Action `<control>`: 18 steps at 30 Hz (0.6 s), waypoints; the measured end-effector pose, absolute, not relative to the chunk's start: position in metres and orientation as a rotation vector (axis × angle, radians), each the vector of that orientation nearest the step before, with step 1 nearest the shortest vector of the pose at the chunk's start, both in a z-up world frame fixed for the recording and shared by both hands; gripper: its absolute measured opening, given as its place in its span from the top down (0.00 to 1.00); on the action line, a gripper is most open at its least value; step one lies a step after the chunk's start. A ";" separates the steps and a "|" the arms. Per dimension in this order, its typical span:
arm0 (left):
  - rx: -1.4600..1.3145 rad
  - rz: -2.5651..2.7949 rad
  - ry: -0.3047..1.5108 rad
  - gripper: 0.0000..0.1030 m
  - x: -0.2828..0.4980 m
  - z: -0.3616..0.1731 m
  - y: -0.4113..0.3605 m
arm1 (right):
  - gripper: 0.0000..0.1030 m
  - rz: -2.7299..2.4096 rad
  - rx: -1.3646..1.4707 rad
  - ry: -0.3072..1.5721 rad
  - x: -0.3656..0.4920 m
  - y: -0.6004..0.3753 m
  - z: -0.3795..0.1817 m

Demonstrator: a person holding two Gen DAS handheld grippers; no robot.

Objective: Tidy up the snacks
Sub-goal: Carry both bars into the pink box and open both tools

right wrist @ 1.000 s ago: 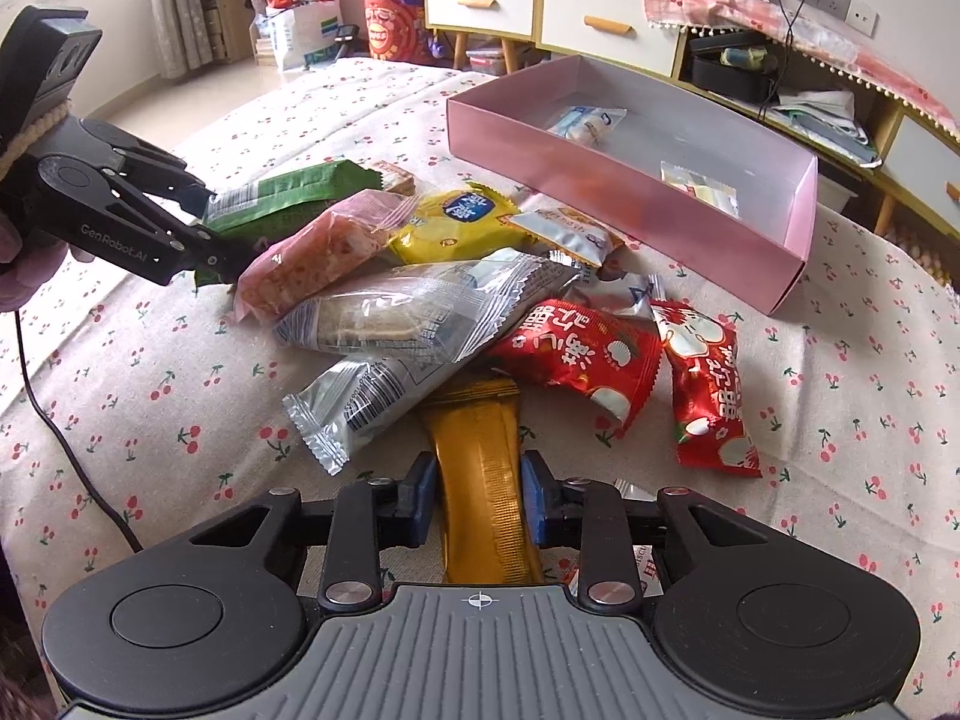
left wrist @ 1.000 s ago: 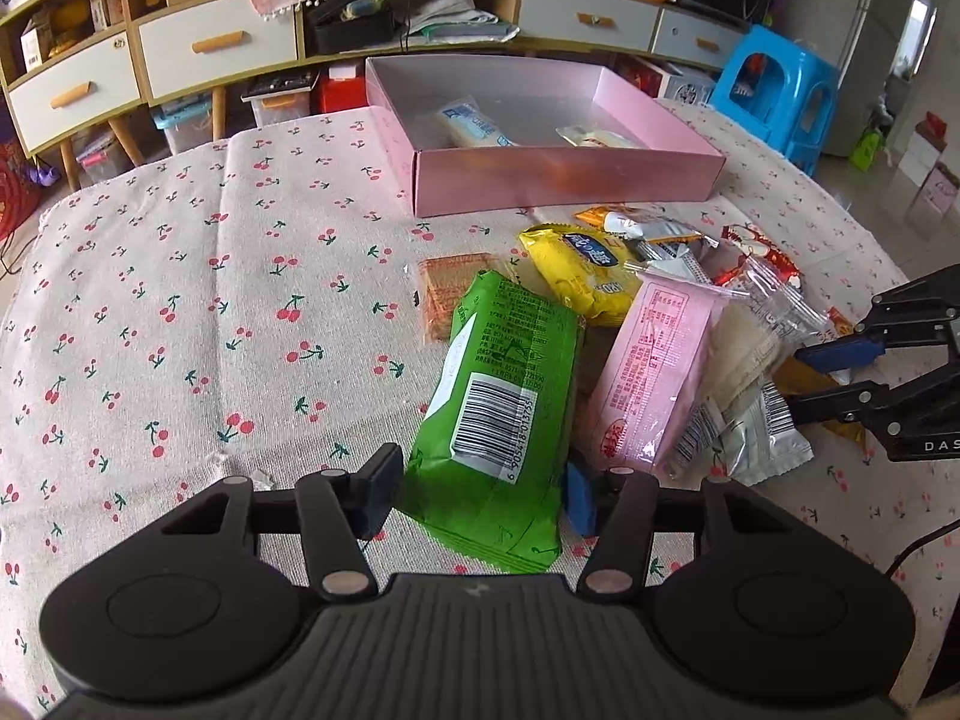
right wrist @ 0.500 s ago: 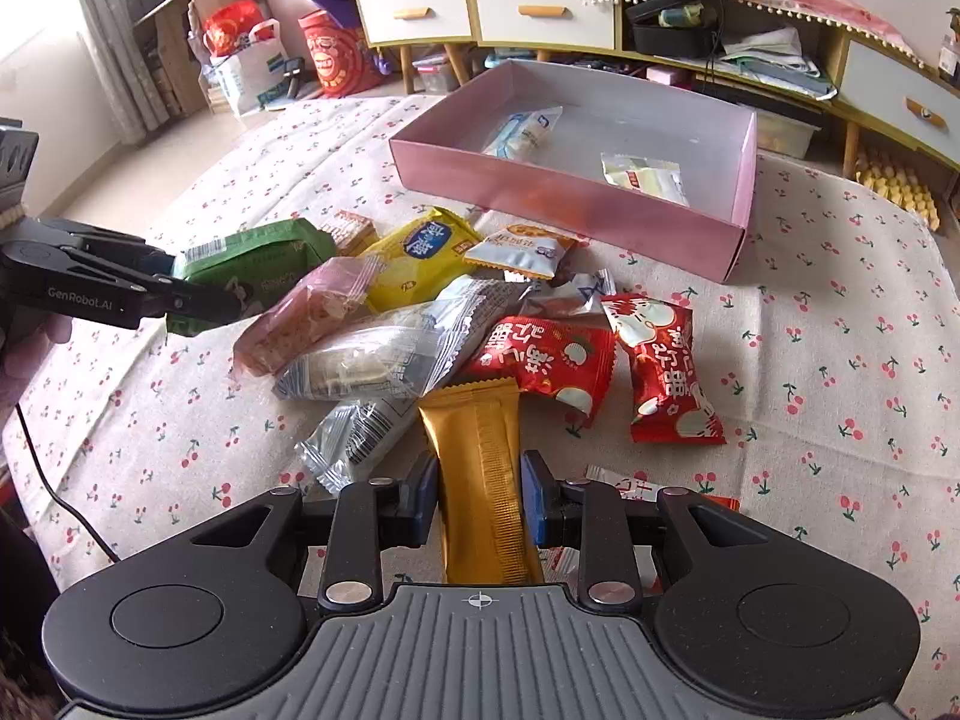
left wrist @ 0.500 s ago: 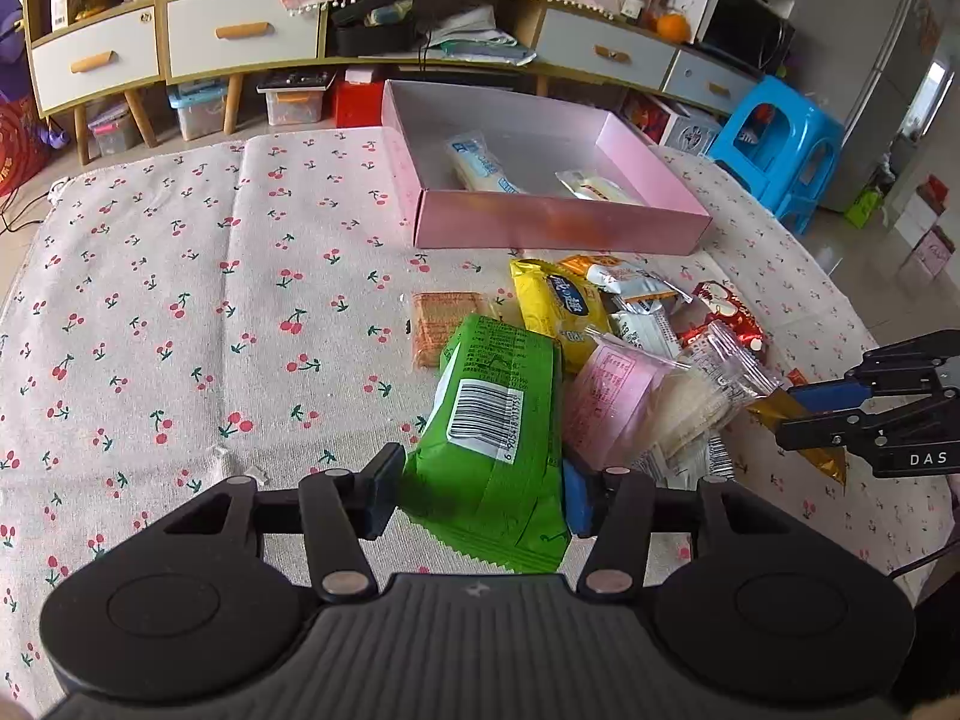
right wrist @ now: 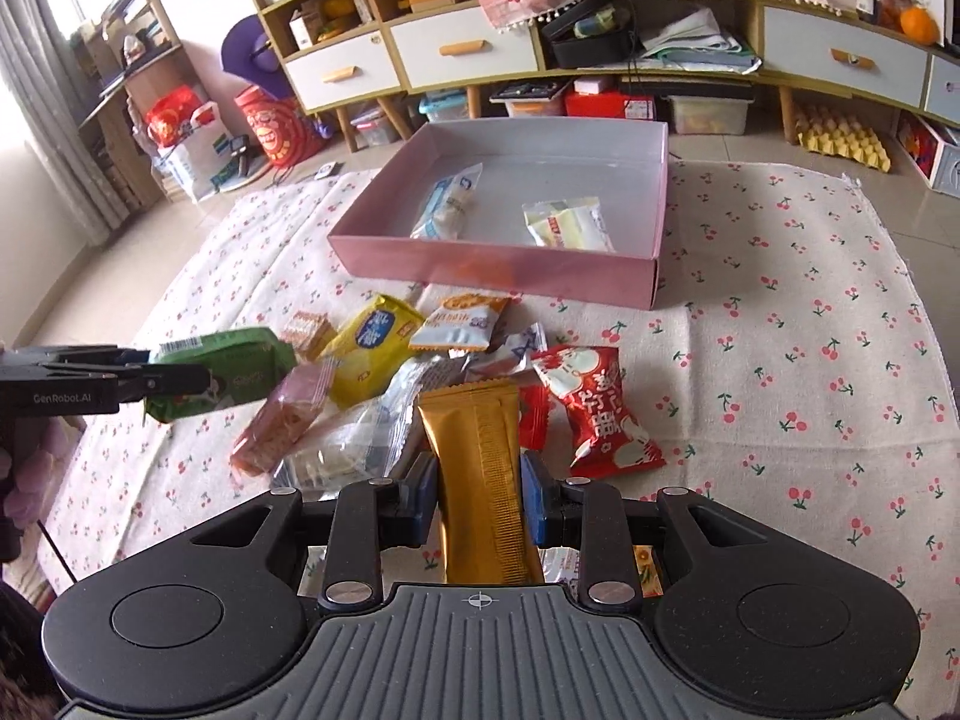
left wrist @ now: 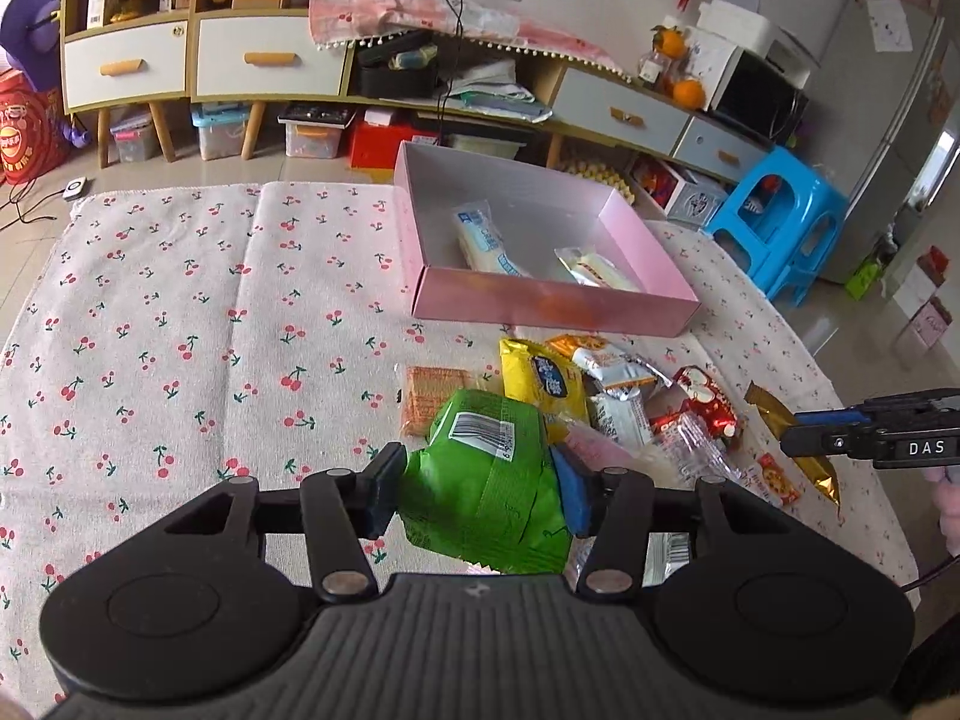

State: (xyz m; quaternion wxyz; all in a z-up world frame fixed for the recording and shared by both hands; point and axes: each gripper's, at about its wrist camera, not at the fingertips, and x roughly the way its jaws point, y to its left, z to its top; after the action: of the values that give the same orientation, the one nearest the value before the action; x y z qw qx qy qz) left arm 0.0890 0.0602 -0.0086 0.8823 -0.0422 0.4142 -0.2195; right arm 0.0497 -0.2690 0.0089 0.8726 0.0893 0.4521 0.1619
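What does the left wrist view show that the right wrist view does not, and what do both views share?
Only the left wrist view shows the blue plastic stool and the microwave beyond the table.

Only the right wrist view shows the window curtain and the yellow egg tray on the floor.

Both show the pink box with two packets inside, the left gripper shut on the green snack pack, and the right gripper shut on the gold packet.

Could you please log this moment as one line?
left gripper: green packet held | right gripper: gold packet held | pink box: two snacks
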 end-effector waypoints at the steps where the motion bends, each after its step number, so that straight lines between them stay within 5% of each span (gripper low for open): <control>1: -0.091 -0.455 0.853 0.54 0.090 -0.007 0.059 | 0.73 0.329 0.204 0.947 0.053 -0.272 0.009; 18: -0.218 -0.359 0.693 0.56 0.108 0.023 0.043 | 0.73 0.216 0.392 0.959 0.101 -0.288 0.015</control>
State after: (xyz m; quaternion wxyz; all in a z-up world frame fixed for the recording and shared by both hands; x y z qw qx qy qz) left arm 0.1081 0.0433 0.0233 0.9190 -0.1061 0.3372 -0.1745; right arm 0.1010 -0.2877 0.0152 0.8633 0.1871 0.4572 0.1033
